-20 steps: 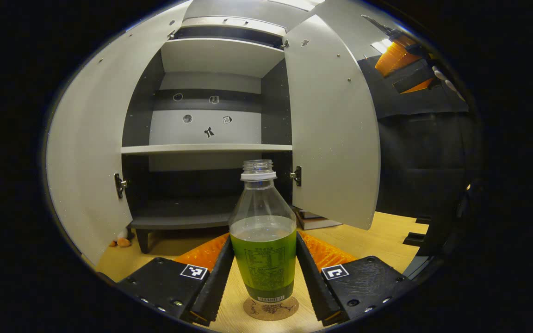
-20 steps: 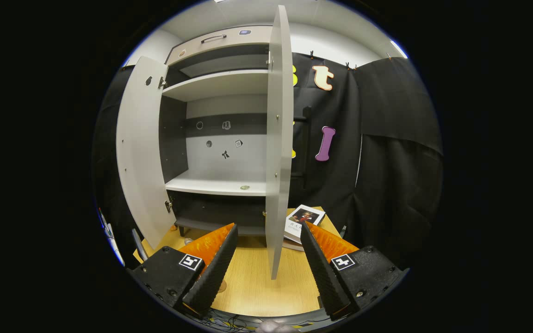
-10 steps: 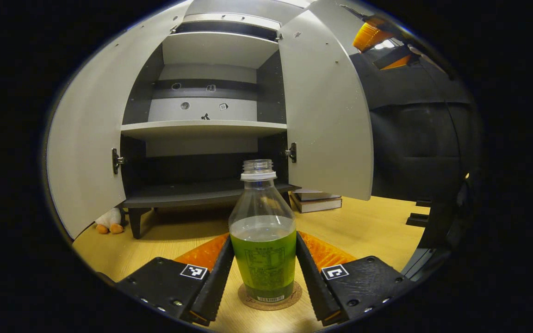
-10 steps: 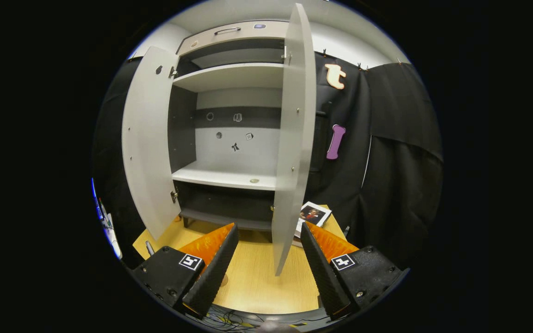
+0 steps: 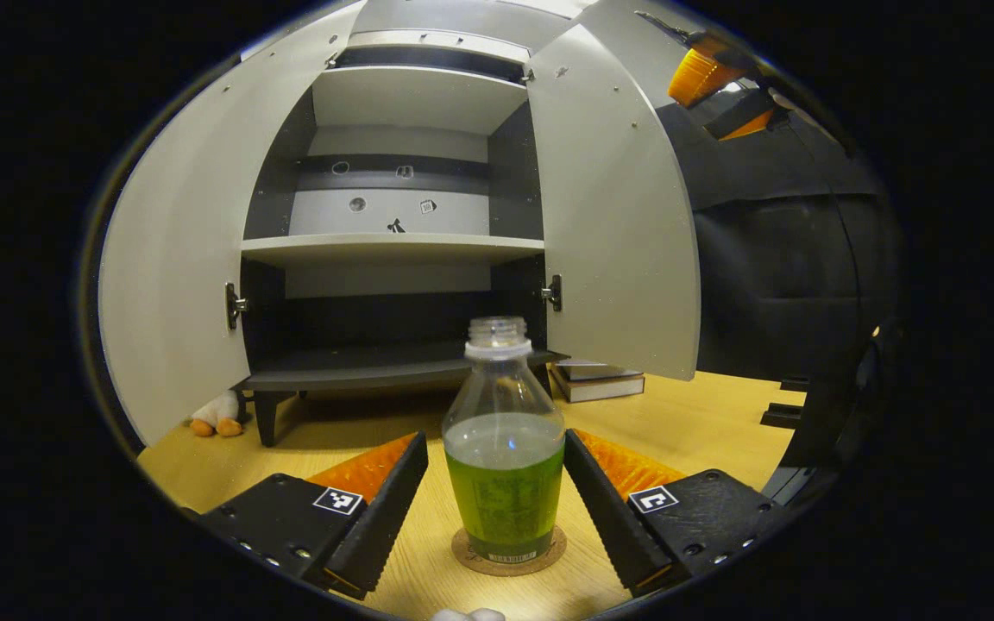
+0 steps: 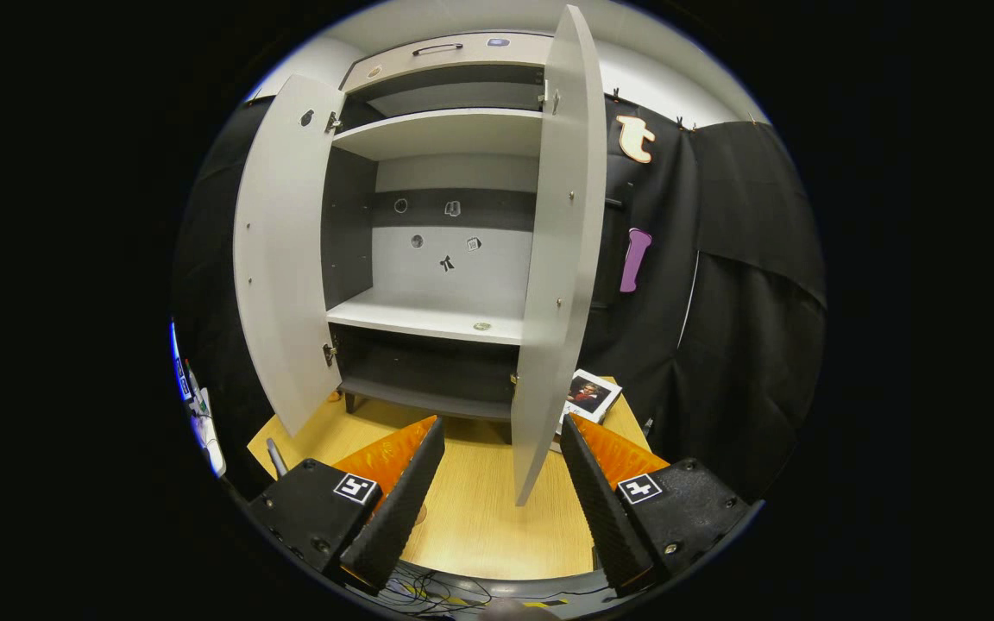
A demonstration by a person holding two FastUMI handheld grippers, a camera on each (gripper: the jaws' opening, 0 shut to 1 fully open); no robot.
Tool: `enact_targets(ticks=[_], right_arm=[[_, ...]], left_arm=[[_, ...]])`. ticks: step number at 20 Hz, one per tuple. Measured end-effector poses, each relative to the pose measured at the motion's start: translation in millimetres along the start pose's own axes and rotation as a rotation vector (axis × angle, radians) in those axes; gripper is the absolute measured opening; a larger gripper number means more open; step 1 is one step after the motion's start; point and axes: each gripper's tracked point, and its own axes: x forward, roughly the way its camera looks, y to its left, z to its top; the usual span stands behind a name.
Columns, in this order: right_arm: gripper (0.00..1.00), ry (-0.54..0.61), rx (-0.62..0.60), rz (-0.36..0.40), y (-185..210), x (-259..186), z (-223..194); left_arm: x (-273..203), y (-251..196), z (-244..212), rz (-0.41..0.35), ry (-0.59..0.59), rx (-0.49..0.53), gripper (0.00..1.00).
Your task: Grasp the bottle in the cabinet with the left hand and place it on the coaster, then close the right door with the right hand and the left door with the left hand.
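- Where the left gripper view looks forward, the bottle (image 5: 504, 466) stands upright on the round cork coaster (image 5: 507, 553) on the wooden table (image 5: 704, 431); it is uncapped and holds green liquid to roughly half its height.
- Left gripper (image 5: 493, 509): released. Its fingers flank the bottle with a visible gap on each side; neither presses on it.
- Cabinet (image 5: 393, 250): both doors stand open. The left door (image 5: 173, 259) and the right door (image 5: 618, 224) are swung outward, showing a pale middle shelf (image 5: 389, 248) and a dark lower shelf (image 5: 376, 373). Small stickers sit on the back panel.
- Right gripper (image 6: 497, 509): released and holding nothing, fingers spread wide above the table (image 6: 480, 517). In the right gripper view the right door (image 6: 557, 259) shows nearly edge-on, its lower corner between the two fingers but farther off; contact cannot be confirmed.
- Same view: left door (image 6: 277, 267) open, and a small round item lies on the middle shelf (image 6: 428, 315).
- Other items: a stack of books (image 5: 596, 381) lies on the table beside the cabinet's right side; a small plush toy (image 5: 214, 416) sits by its left leg. The right gripper (image 5: 717, 82) also appears high at the upper right of the left gripper view.
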Motion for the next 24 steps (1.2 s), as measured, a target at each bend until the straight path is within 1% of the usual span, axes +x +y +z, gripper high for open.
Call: enact_targets(ticks=[4, 6, 10, 15, 17, 20, 24], right_arm=[[0.83, -0.015, 0.012, 0.002, 3.0, -1.3, 2.3], [0.83, -0.032, -0.003, 0.001, 5.1, -2.2, 4.2], [0.84, -0.073, -0.019, 0.025, 17.1, -2.9, 11.7], [0.83, -0.140, -0.035, 0.075, 40.1, -4.9, 25.2], [0.83, -0.170, -0.036, 0.094, 47.9, -5.3, 31.6], [0.83, -0.206, -0.020, 0.111, 52.9, -3.5, 38.5], [0.83, -0.211, 0.005, 0.117, 50.3, 2.0, 33.6]], left_arm=[[-1.5, 8.3, 63.4, 0.026, -0.085, -0.023, 0.96], [-5.1, 11.7, 98.7, 0.039, -0.115, -0.011, 0.96], [-16.2, 27.7, 158.6, 0.069, -0.096, 0.000, 0.96], [-45.4, 66.2, 220.5, 0.167, -0.056, -0.005, 0.96], [-61.6, 84.0, 231.9, 0.223, -0.019, -0.004, 0.96], [-91.6, 107.4, 251.5, 0.291, -0.024, 0.006, 0.96], [-140.4, 126.9, 246.5, 0.386, 0.007, 0.020, 0.96]])
